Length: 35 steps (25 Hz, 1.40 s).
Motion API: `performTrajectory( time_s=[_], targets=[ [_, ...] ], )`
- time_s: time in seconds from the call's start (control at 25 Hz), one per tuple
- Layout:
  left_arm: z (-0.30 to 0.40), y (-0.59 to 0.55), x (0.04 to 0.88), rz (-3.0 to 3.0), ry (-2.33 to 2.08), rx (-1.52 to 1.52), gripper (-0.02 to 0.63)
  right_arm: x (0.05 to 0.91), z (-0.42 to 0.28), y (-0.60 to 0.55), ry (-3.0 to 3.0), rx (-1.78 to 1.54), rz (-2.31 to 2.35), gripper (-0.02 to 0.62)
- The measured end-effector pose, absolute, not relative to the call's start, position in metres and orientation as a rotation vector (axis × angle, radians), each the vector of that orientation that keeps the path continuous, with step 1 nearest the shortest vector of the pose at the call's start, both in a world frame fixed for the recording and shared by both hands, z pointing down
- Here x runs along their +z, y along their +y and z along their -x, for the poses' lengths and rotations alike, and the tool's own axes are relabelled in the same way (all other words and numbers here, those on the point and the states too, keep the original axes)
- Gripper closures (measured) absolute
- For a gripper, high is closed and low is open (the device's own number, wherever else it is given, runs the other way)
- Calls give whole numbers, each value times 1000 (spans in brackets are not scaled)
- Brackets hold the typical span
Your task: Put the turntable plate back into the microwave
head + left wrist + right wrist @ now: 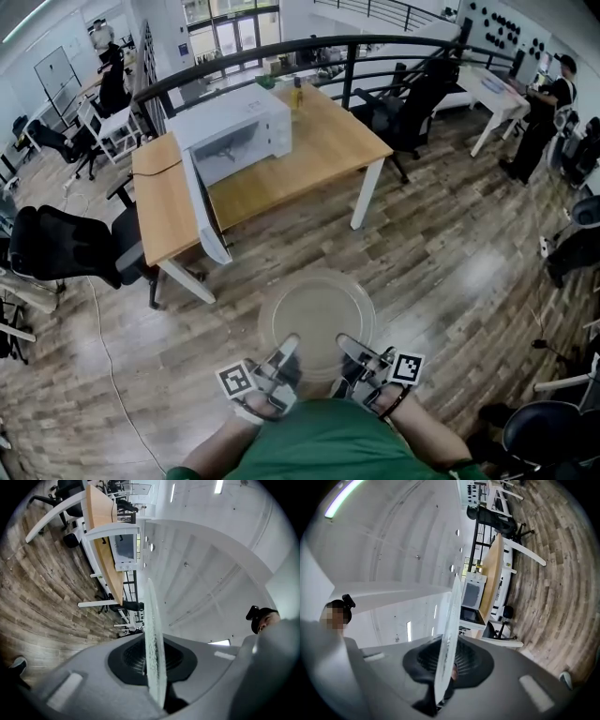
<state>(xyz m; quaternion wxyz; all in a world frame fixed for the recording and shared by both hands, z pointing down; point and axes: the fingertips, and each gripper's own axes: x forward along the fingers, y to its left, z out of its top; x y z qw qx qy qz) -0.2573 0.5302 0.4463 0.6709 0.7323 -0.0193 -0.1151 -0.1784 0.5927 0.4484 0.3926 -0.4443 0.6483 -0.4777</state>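
The round clear glass turntable plate hangs flat over the wooden floor, just in front of me. My left gripper is shut on its near-left rim and my right gripper is shut on its near-right rim. In the left gripper view the turntable plate shows edge-on, pinched between the black pads. In the right gripper view the turntable plate is likewise clamped edge-on. The white microwave stands on the wooden desk ahead, its door swung wide open toward me, the cavity visible.
Black office chairs stand left of the desk, and another chair at its far right. A black railing runs behind the desk. A person stands at a white table at the far right. A cable trails on the floor.
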Motion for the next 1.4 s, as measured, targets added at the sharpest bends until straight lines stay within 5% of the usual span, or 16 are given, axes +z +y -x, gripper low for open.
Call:
performTrajectory(
  time_s=[0.8, 1.4],
  targets=[
    [167, 553, 437, -1708, -176, -365, 569, 443, 79, 604, 1742, -1282, 975, 554],
    [116, 447, 469, -1672, -152, -324, 568, 475, 31, 502, 1691, -1326, 1029, 552]
  ],
)
